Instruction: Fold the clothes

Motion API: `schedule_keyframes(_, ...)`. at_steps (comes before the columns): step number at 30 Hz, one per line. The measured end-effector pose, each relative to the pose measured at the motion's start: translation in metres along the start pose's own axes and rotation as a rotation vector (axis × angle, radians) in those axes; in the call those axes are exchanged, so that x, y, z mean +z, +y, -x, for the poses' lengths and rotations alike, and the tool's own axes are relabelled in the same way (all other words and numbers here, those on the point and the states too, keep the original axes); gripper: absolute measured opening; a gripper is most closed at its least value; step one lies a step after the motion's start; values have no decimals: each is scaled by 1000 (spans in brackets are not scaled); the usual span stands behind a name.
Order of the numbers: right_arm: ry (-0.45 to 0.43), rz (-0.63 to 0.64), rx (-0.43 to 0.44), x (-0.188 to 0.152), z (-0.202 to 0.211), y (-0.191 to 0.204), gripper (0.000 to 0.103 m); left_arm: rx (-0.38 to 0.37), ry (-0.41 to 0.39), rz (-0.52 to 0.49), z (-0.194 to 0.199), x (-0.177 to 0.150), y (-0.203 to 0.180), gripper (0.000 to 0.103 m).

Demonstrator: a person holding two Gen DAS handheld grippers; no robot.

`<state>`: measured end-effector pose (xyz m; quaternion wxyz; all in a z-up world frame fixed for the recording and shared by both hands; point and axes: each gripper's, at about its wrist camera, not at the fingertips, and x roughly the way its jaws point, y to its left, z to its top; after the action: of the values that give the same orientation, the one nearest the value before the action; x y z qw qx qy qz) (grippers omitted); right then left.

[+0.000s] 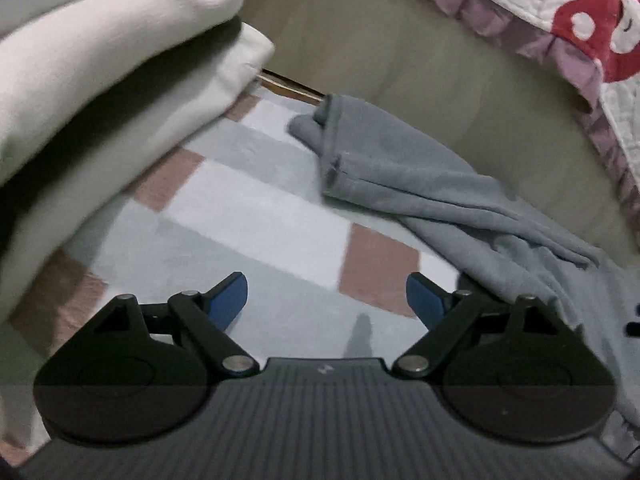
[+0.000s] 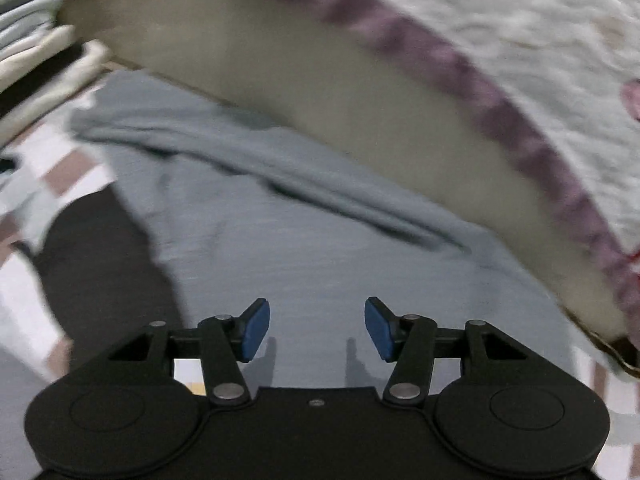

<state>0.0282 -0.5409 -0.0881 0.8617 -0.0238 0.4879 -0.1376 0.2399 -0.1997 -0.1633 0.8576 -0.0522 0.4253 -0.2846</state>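
Observation:
A grey-blue garment (image 1: 404, 176) lies crumpled on a checked mat (image 1: 248, 216), one sleeve reaching toward the far edge. My left gripper (image 1: 326, 300) hovers open over bare mat, just left of the garment, holding nothing. In the right wrist view the same garment (image 2: 320, 248) spreads under my right gripper (image 2: 317, 330), which is open with its blue pads (image 2: 256, 332) apart above the cloth. A dark patch (image 2: 104, 264) sits at the garment's left edge; I cannot tell what it is.
A stack of folded pale clothes (image 1: 100, 80) rises on the left. A beige bed side (image 1: 420, 64) runs along the far edge, with a white quilt with purple ruffle (image 1: 560, 20) hanging over it. The quilt (image 2: 500, 48) fills the upper right of the right view.

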Motion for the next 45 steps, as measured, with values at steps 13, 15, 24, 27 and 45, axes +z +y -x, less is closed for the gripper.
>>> schedule_keyframes(13,2,244,39,42,-60,102,54,-58,134,-113,-8,-1,-2,73)
schedule_keyframes(15,-8,274,16,49,-72,115,55,-33,118,-149,-3,1,0,73)
schedule_keyframes(24,-69,239,-2,84,-113,144,54,-75,122,-120,-2,2,11,74)
schedule_keyframes(27,-70,84,77,100,-122,130,4,-105,119,-87,-1,3,14,74)
schedule_keyframes(45,90,18,589,0,-22,164,7,-50,43,-37,30,30,40,77)
